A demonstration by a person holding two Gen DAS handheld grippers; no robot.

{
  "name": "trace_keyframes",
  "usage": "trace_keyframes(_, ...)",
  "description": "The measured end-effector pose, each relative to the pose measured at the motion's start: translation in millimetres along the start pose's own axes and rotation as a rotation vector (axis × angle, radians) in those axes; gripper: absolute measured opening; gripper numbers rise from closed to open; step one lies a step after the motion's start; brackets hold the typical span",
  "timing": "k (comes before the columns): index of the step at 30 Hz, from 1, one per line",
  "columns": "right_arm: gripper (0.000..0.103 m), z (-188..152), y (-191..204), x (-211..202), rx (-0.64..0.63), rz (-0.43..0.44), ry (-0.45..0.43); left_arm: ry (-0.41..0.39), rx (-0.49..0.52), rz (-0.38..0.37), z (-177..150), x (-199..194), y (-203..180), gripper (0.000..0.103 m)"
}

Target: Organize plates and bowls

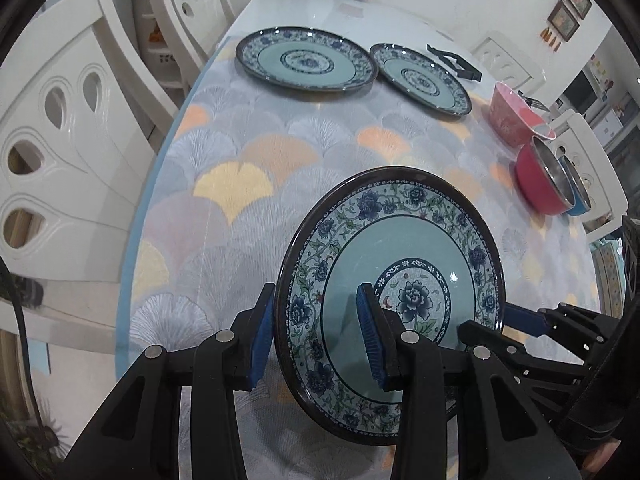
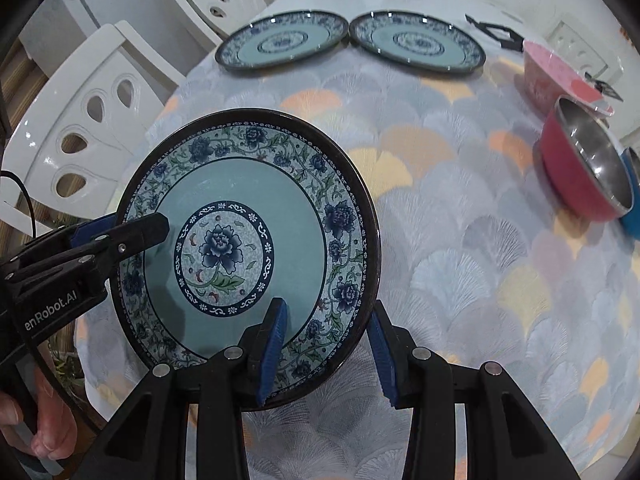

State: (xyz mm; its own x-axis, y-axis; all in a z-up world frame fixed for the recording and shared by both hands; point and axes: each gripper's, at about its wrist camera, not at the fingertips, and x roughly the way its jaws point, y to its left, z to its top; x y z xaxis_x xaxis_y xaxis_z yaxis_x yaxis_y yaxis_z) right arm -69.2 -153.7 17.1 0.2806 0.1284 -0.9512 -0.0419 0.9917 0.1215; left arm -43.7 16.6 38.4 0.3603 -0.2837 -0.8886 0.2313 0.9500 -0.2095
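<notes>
We carry one floral plate between both grippers, above the tablecloth.

Our left gripper and right gripper each stand part-closed, pinching opposite edges of the glossy, dark-rimmed ceramic round. The two matching plates lie flat, far ahead at the cloth's end, touching; the pink bowls sit right of us.

My left gripper is black plastic, its two arms angular with triangular cut-outs, each finger faced with a ribbed blue pad. Round silver screw heads sit at the joints. My right gripper is built the same way. On the left gripper's side, white lettering reads "enRobot.AI", and a thin black cable loops beside it.
</notes>
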Motion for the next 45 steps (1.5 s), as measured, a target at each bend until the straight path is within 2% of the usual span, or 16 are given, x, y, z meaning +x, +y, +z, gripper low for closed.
trace_keyframes(11,0.04,-6,3,4,-0.01,-0.02,-0.013,0.018,0.004,0.026,-1,12,2,0.036)
trace_keyframes(13,0.04,-6,3,4,-0.009,-0.022,-0.01,0.024,0.001,0.029,1,12,3,0.039)
trace_keyframes(16,0.047,-9,-3,-1,0.007,-0.017,0.0,0.021,-0.012,0.035,4,8,9,0.039)
trace_keyframes(19,0.055,-9,-10,-14,0.029,-0.01,-0.021,-0.005,-0.021,0.036,9,-6,14,0.039)
trace_keyframes(24,0.055,1,-21,-45,0.081,0.036,-0.061,-0.053,-0.024,0.026,19,-31,20,0.039)
trace_keyframes(30,0.057,28,-20,-85,0.097,0.036,-0.156,-0.173,0.002,-0.036,45,-70,7,0.039)
trace_keyframes(32,0.061,41,-17,-100,0.089,0.034,-0.197,-0.207,0.012,-0.056,56,-79,-2,0.039)
trace_keyframes(37,0.07,69,-12,-125,0.06,0.02,-0.278,-0.273,0.03,-0.102,80,-96,-21,0.049)
trace_keyframes(39,0.071,77,-12,-129,0.06,0.021,-0.291,-0.294,0.034,-0.111,89,-100,-26,0.065)
trace_keyframes(45,0.072,96,-21,-132,0.058,0.018,-0.305,-0.317,0.022,-0.122,111,-101,-25,0.067)
